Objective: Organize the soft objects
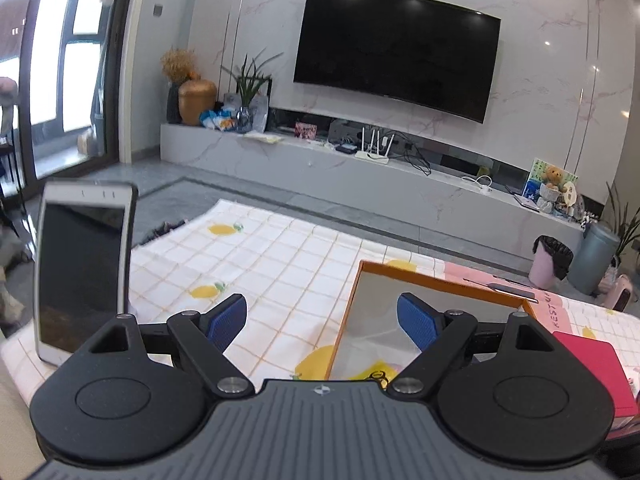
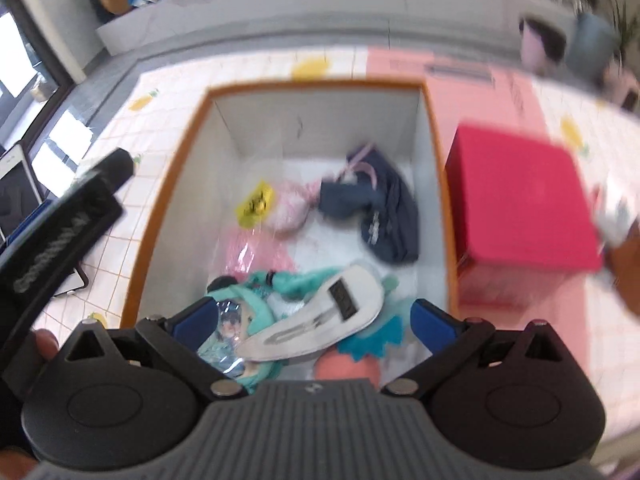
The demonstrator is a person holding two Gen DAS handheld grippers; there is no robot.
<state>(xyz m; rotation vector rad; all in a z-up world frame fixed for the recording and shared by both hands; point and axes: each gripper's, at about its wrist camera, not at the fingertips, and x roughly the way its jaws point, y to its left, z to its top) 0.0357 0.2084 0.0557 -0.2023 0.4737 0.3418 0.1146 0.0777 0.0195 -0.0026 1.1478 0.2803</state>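
Note:
An orange-rimmed white box (image 2: 176, 200) stands on the tiled cloth; its rim also shows in the left wrist view (image 1: 436, 276). Inside lie a navy garment (image 2: 384, 216), a pink bagged item with a yellow tag (image 2: 288, 208), a teal plush doll (image 2: 256, 316) and a white insole-shaped piece (image 2: 320, 320). My right gripper (image 2: 316, 320) is open above the box's near end, over the doll and the white piece; the view is blurred. My left gripper (image 1: 322, 318) is open and empty, left of the box, above the cloth.
A phone (image 1: 84, 268) stands upright at the left on the cloth. A red box (image 2: 520, 196) sits right of the orange-rimmed box on a pink mat. A TV console (image 1: 360, 164) lies beyond the table.

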